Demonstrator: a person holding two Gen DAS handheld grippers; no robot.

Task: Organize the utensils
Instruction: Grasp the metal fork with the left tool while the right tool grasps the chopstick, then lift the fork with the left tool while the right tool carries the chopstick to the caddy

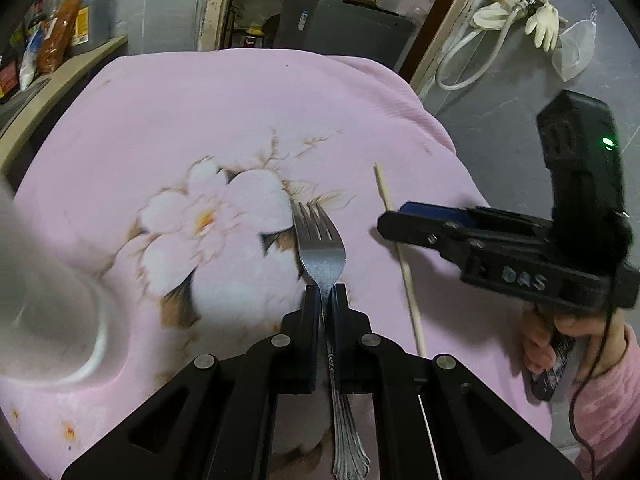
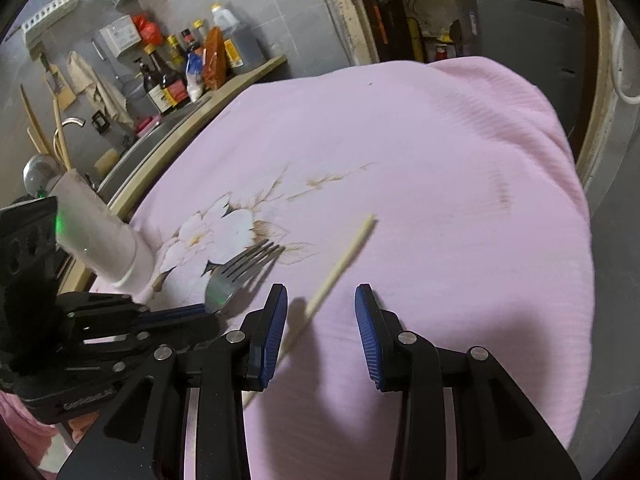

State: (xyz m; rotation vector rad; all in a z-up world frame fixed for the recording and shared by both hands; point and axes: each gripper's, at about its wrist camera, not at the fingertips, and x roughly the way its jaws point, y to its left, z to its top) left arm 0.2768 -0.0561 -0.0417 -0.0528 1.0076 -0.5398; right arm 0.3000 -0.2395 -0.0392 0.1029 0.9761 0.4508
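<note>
The left tongs (image 1: 326, 292) grip a steel fork (image 1: 320, 240) by its neck; the right tongs (image 2: 320, 300) stand open over a wooden chopstick (image 2: 344, 256) on the pink floral cloth (image 2: 440, 160).

A: Home kitchen. Counter ledge (image 2: 224, 92) at 10 o'clock in the right wrist view carries sauce bottles (image 2: 168, 80), an oil jug (image 2: 236, 40) and spice packets (image 2: 214, 62).
B: Sink?
A: Yes, faucet (image 2: 72, 123) at 9 o'clock. Rubber gloves (image 1: 536, 20) hang on the grey tiled wall (image 1: 500, 92) at 1 o'clock, left wrist view.
B: Table?
A: Pink floral cloth (image 2: 420, 160) over it.
</note>
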